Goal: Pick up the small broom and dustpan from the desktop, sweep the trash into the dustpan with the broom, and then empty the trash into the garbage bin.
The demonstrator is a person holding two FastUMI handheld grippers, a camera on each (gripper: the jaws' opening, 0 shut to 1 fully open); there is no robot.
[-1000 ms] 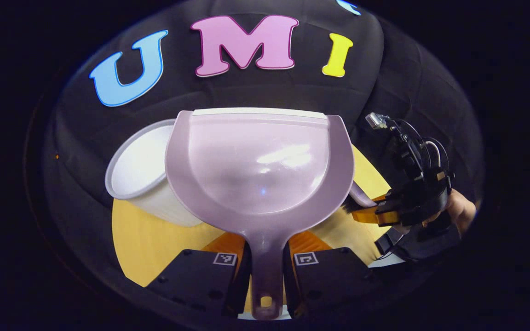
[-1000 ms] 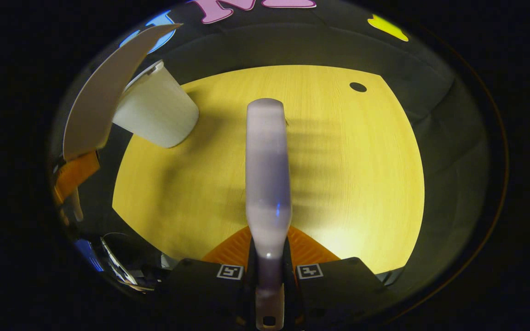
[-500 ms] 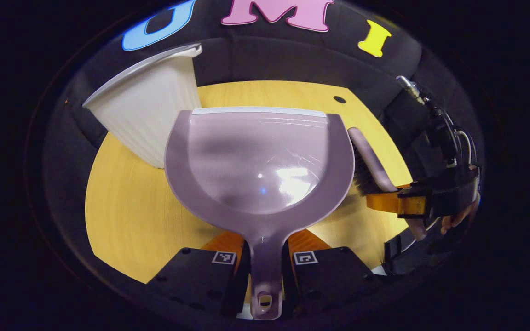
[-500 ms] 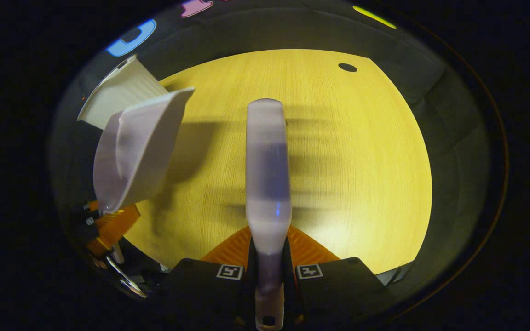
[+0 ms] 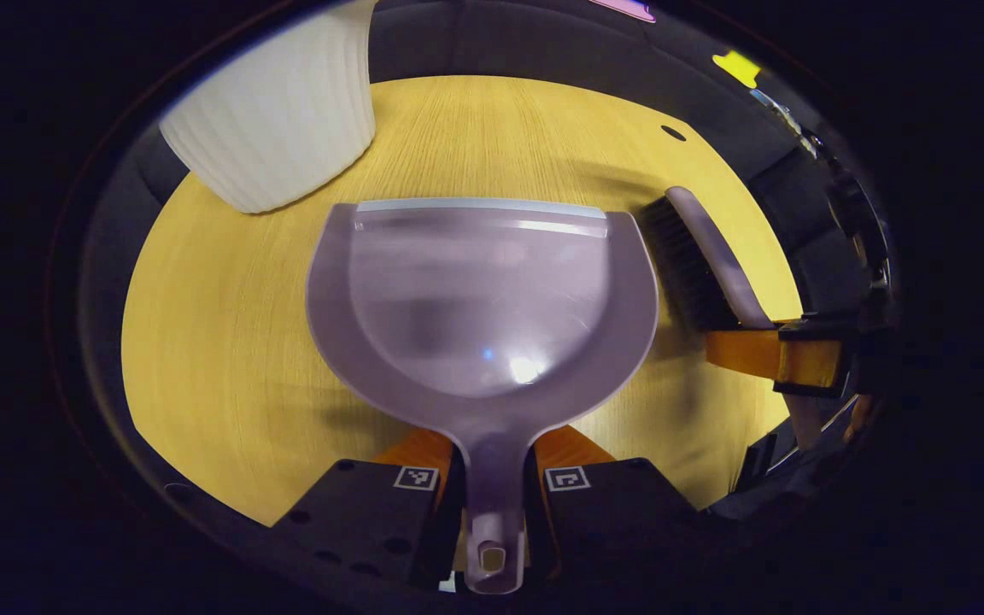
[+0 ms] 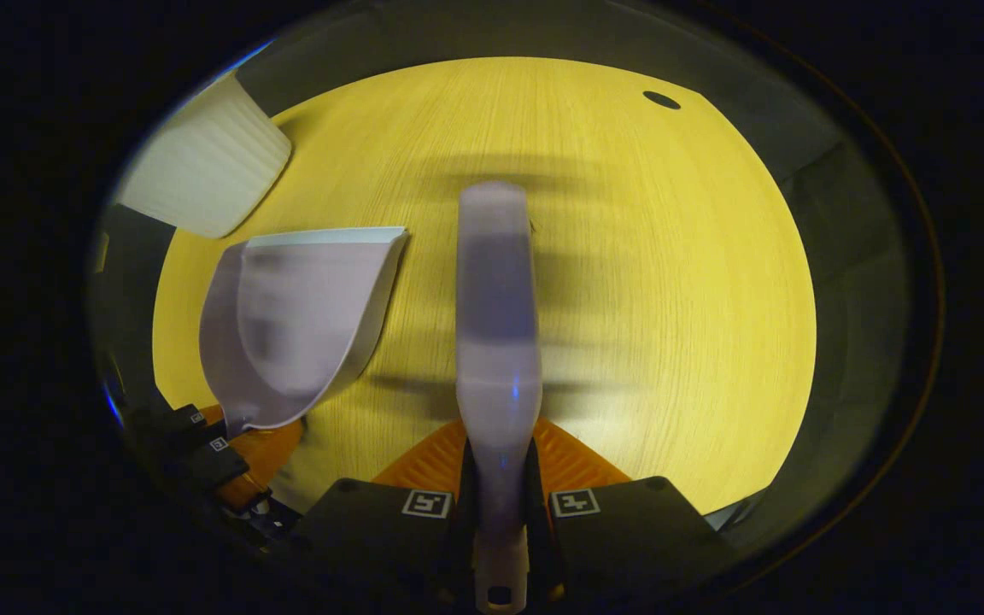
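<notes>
Dustpan (image 5: 482, 299), clamped by its handle in the closed jaws of the left gripper (image 5: 492, 478), had swung down from beside the white garbage bin (image 5: 274, 128) toward the table (image 5: 202, 342), its pan empty, suggesting dumping was finished, while the right gripper (image 6: 499, 500) kept the broom (image 6: 496, 316) pinched alongside.

Lilac dustpan (image 5: 482, 299) held level over desktop, broom (image 6: 497, 307) beside, white bin (image 5: 283, 120) behind

Yellow wooden desktop (image 6: 671, 282), black cloth wall (image 5: 543, 43)

Glossy plastic dustpan (image 5: 482, 299), ribbed white bin (image 5: 274, 128), wood-grain desktop (image 5: 219, 342).
</notes>
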